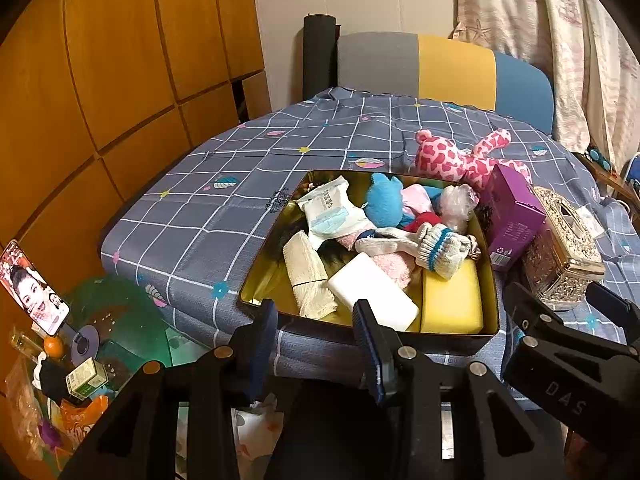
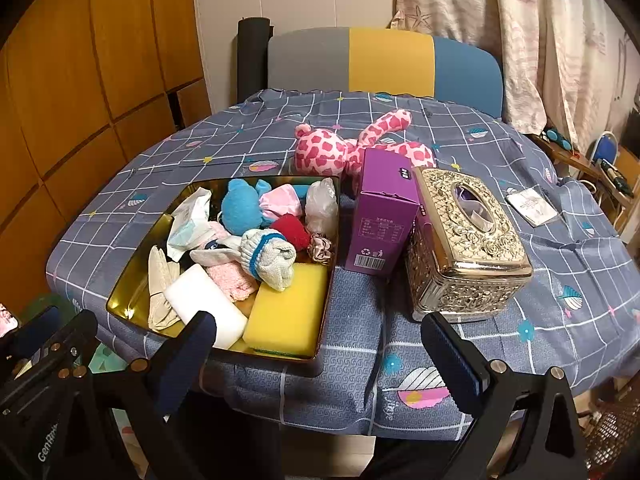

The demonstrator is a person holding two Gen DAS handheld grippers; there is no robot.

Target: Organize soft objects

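Observation:
A gold tin [image 1: 256, 280] [image 2: 132, 280] on the checked tablecloth holds several soft things: a yellow sponge [image 2: 288, 312], a white foam block [image 2: 208, 300], a striped knit glove [image 2: 268, 256], a blue plush [image 2: 240, 208] and a wipes pack [image 1: 332, 212]. A pink spotted plush toy [image 2: 340, 148] lies on the cloth behind the tin. My left gripper [image 1: 316, 320] hovers at the tin's near rim, open, nothing between its fingers. My right gripper [image 2: 320, 340] stands wide open over the table's near edge, right of the tin's front corner, holding nothing.
A purple carton [image 2: 380, 216] and an ornate gold tissue box [image 2: 464, 240] stand right of the tin. A grey, yellow and blue chair back [image 2: 384, 60] is behind the table. Clutter and a phone [image 1: 32, 288] sit low on the left.

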